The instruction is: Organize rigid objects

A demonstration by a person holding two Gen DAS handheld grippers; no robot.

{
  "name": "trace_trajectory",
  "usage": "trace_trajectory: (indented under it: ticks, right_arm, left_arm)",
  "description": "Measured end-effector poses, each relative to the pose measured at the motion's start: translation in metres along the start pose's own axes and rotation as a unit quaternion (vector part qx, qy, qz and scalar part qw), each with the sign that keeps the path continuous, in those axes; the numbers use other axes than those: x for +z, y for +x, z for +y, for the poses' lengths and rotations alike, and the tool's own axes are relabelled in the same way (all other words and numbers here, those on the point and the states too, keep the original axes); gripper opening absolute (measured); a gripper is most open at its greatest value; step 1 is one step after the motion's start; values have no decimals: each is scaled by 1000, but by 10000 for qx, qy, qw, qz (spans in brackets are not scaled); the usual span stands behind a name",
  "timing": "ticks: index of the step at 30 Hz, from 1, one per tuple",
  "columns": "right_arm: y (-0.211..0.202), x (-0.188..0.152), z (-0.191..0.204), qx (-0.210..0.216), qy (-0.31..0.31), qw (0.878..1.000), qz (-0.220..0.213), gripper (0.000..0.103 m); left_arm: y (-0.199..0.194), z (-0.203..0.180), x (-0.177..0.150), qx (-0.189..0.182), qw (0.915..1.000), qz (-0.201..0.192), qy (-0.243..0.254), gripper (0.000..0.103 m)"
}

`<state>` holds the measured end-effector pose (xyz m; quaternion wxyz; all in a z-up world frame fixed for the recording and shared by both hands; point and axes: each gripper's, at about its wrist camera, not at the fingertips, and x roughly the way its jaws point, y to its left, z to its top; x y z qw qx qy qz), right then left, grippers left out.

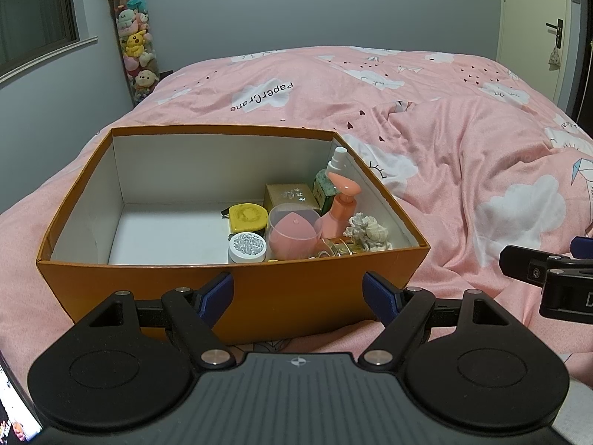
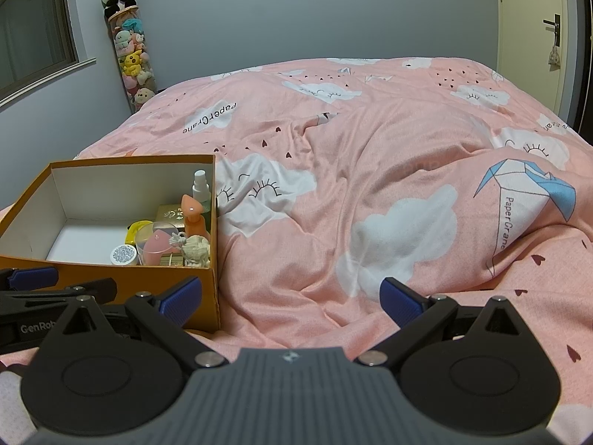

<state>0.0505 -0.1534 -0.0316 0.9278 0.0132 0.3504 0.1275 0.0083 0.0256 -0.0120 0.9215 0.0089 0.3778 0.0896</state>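
The left gripper and right gripper hover spread and empty; the orange box seems filled, so sorting looks finished; next move probably withdraws.

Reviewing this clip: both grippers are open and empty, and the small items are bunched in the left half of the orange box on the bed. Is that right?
Not quite. The items, such as the yellow tape measure and the pink pump bottle, sit in the right half of the orange box; its left half is bare, as the left wrist view shows. The left gripper and right gripper are indeed open and empty.
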Motion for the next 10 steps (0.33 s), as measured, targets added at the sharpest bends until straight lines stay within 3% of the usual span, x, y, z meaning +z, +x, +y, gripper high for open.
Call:
trace_trajectory:
  ticks: [10]
  right_arm:
    - [0, -1, 2, 4, 22, 10000, 14, 100]
  left_arm:
    - [-2, -1, 1, 31, 10000, -53, -3, 93]
